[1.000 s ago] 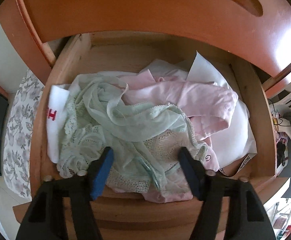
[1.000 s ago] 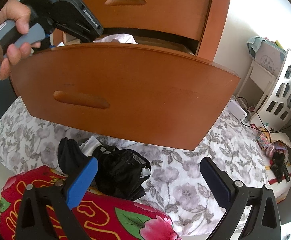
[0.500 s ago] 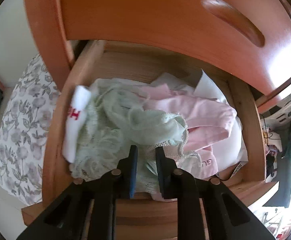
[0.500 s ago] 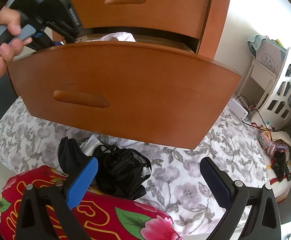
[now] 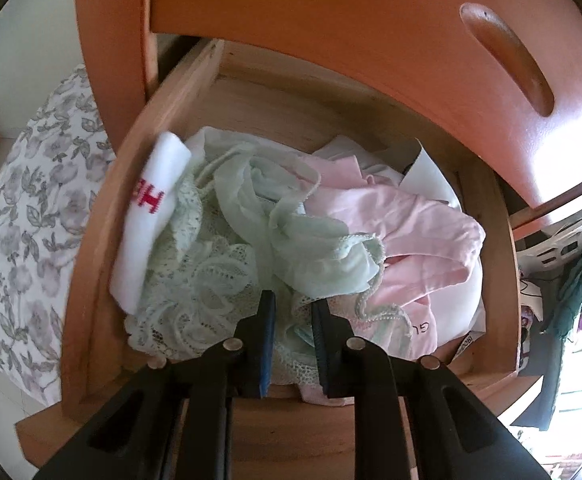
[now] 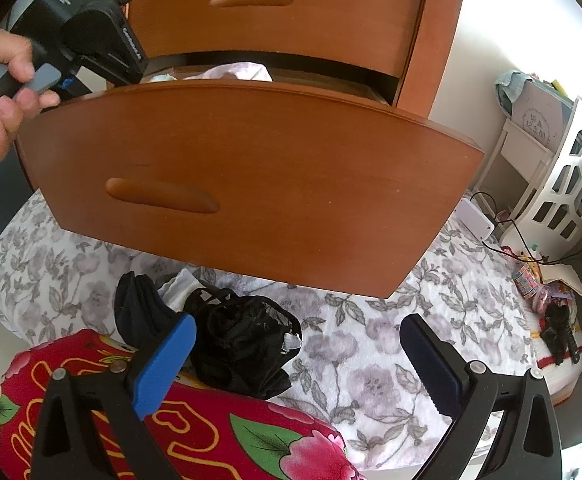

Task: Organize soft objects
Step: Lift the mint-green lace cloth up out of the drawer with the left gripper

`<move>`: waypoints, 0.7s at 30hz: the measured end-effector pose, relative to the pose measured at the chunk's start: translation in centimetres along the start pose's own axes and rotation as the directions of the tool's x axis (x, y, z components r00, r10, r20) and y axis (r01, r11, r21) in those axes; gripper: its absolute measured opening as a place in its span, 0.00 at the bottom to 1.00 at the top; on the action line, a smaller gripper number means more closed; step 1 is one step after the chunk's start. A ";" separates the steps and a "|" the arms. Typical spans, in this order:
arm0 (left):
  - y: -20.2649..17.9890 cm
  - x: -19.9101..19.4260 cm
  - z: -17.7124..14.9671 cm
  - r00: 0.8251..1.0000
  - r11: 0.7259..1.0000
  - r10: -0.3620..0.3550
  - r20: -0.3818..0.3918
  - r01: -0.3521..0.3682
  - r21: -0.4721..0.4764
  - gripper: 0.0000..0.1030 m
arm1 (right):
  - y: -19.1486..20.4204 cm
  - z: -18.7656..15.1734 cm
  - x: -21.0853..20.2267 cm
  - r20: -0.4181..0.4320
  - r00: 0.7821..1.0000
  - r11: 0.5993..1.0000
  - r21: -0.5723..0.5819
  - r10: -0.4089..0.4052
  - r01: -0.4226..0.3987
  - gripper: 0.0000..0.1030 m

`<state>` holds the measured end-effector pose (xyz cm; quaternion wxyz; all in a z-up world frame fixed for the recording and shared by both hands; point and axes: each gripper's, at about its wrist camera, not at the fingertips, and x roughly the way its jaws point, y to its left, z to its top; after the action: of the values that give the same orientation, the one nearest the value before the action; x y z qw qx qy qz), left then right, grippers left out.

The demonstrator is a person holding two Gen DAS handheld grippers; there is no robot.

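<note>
The open wooden drawer holds a heap of soft clothes. A mint green lace garment lies in the middle, a pink garment to its right, and a white rolled cloth with red letters along the left wall. My left gripper points down into the drawer, shut on a fold of the mint green garment near the front edge. In the right wrist view a hand holds that gripper's body above the drawer front, which hides its fingers. My right gripper hangs open over a black garment.
The shut upper drawer overhangs the open one. Below lie a grey floral bedsheet and a red flowered cushion. White shelving, cables and small clutter stand at the right.
The left gripper's jaws went from wide open to pinched on the mint green fabric, and the hand shifted left along the drawer. The right gripper has not moved.
</note>
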<state>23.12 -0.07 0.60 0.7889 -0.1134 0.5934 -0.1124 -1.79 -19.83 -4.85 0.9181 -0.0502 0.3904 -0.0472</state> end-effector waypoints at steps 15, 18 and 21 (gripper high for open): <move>-3.2 -0.7 -0.4 0.995 0.998 0.029 0.096 -0.034 0.050 0.03 | 0.0 0.0 0.2 -0.004 1.000 1.000 0.003 0.005 -0.005 1.00; -3.1 -1.9 -0.4 0.990 0.999 0.017 0.140 -0.022 0.036 0.03 | 0.0 0.0 0.2 -0.003 1.000 1.000 0.005 0.005 -0.005 1.00; -2.7 -3.4 -0.2 0.982 0.999 0.012 0.187 -0.018 0.027 0.03 | 0.0 0.0 0.2 -0.004 1.000 1.000 0.003 0.005 -0.005 1.00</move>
<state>21.88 -1.56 4.53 0.8436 -0.1079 0.5158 -0.1036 -1.68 -19.86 -5.02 0.9175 -0.0478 0.3921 -0.0459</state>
